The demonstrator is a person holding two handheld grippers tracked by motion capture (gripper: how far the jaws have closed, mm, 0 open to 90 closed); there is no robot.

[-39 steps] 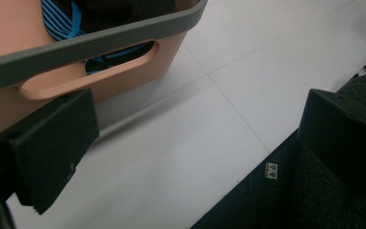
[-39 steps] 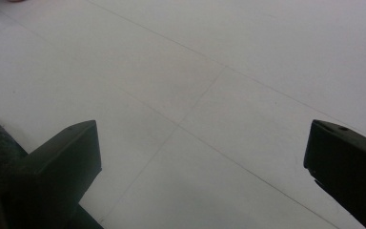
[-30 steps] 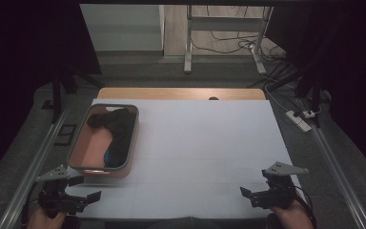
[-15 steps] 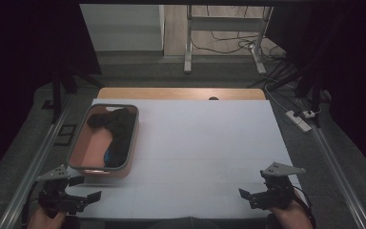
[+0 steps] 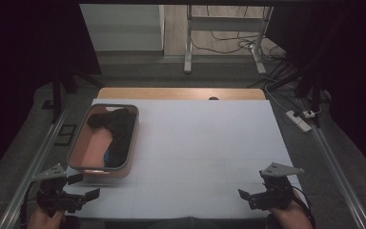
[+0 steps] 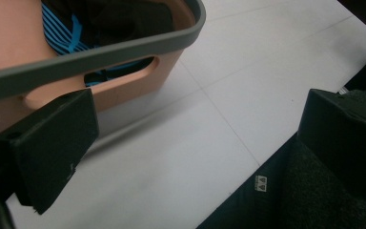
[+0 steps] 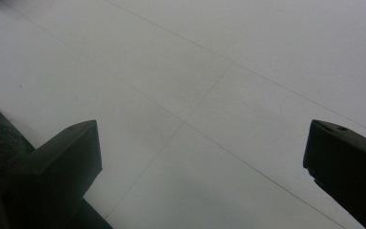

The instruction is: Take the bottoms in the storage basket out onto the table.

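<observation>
White table carries an orange basket at left, dark clothes inside. Left gripper near-left just beside basket, jaws apart; right gripper near-right, jaws apart, well apart from basket.

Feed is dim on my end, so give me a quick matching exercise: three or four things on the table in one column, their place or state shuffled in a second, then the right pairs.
Things:
1. basket
2. dark clothes
3. left gripper
4. right gripper

Places or states:
A. open, at the near right corner of the white table top
B. lying inside the basket
C. open, just short of the basket's near end
D. standing on the left part of the table top

Pairs: 1-D, 2-B, 3-C, 4-A
</observation>
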